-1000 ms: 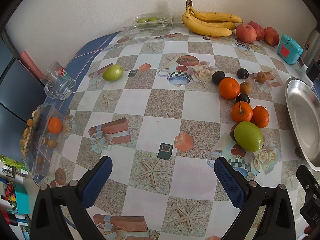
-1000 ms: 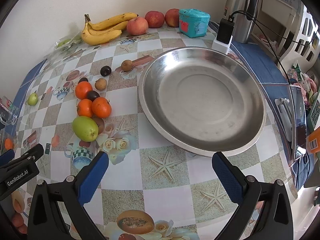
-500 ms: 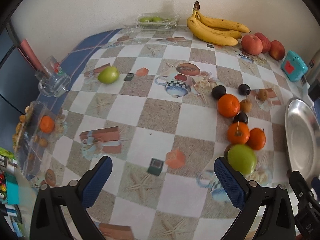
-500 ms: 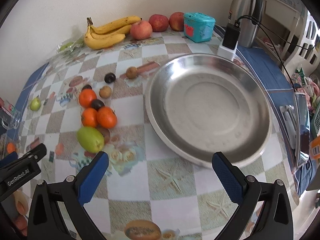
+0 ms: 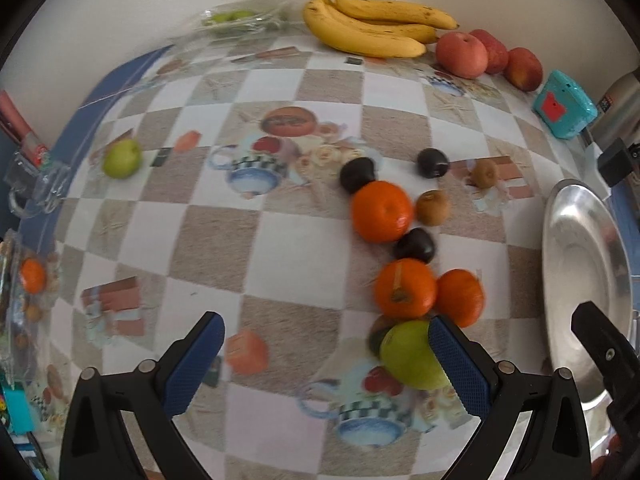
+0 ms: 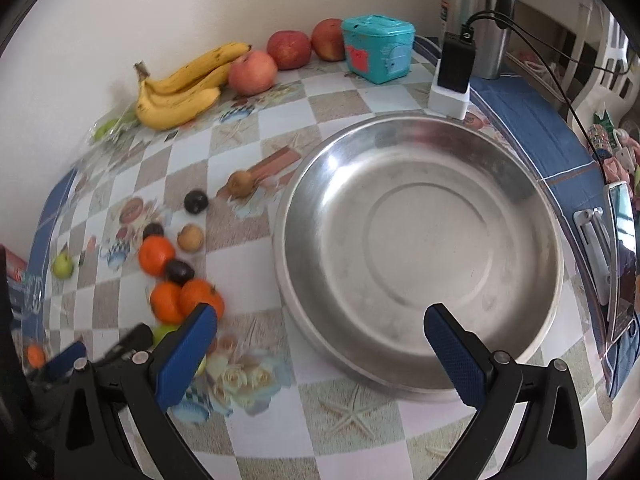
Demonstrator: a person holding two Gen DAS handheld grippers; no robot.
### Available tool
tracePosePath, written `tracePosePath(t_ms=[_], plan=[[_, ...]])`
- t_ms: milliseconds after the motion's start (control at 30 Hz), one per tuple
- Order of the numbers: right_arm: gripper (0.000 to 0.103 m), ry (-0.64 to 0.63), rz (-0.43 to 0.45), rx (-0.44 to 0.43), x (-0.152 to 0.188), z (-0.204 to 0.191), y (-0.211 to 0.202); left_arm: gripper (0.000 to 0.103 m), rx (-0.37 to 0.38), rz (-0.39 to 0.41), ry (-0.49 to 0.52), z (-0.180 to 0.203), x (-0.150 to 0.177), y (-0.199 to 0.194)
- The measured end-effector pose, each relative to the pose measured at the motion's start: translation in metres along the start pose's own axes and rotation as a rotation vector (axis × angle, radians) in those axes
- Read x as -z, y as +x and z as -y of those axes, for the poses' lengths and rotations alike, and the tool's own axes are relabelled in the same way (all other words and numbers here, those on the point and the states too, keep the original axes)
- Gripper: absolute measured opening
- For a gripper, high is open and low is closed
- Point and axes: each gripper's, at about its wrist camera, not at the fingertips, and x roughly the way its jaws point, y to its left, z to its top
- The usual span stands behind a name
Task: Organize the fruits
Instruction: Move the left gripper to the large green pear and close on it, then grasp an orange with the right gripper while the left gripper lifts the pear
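A cluster of fruit lies mid-table: a large green fruit (image 5: pixel 412 356), three oranges (image 5: pixel 382 211), dark plums (image 5: pixel 414 245) and brown kiwis (image 5: pixel 432 208). A small green fruit (image 5: pixel 122 158) lies apart at the left. Bananas (image 5: pixel 372 28) and red apples (image 5: pixel 462 55) sit by the wall. An empty steel bowl (image 6: pixel 420 248) stands to the right. My left gripper (image 5: pixel 328 364) is open, its right finger (image 5: pixel 460 368) beside the large green fruit. My right gripper (image 6: pixel 320 356) is open and empty at the bowl's near rim.
A teal box (image 6: pixel 378 48), a thermos (image 6: pixel 476 12) and a charger block (image 6: pixel 452 80) stand at the back right. A glass mug (image 5: pixel 36 184) and a clear tray with small fruit (image 5: pixel 24 300) sit at the left edge. A clear bag of green fruit (image 5: pixel 236 20) lies by the wall.
Both grippers have moved forward and lower toward the table. The left one has closed in on the fruit cluster, its right finger now beside the large green fruit. Both stay open.
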Motion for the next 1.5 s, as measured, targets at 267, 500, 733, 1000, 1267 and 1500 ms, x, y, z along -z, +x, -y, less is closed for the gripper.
tracePosePath(t_ms=[267,500,733,1000,1267,1500], plan=[[0.103,0.03,0.015,0.026,-0.01,0.013,-0.003,0.103,0.07,-0.019,0.057,0.016,0.002,0.004],[0.103,0.038,-0.012,0.021,-0.006,0.018,-0.005,0.085,0.132,-0.035,0.096,0.029,0.009,0.008],[0.103,0.063,-0.014,0.021,-0.006,0.027,-0.008,0.047,0.193,-0.073,0.114,0.037,0.017,0.012],[0.103,0.063,-0.028,0.023,-0.005,0.029,-0.003,0.047,0.177,-0.034,0.102,0.029,0.018,-0.004],[0.103,-0.003,0.008,-0.026,-0.004,0.011,-0.003,0.047,0.154,0.088,-0.067,-0.021,0.007,-0.038],[0.103,-0.125,0.084,-0.143,-0.002,-0.024,-0.009,0.047,0.084,0.134,-0.193,-0.055,-0.006,-0.04]])
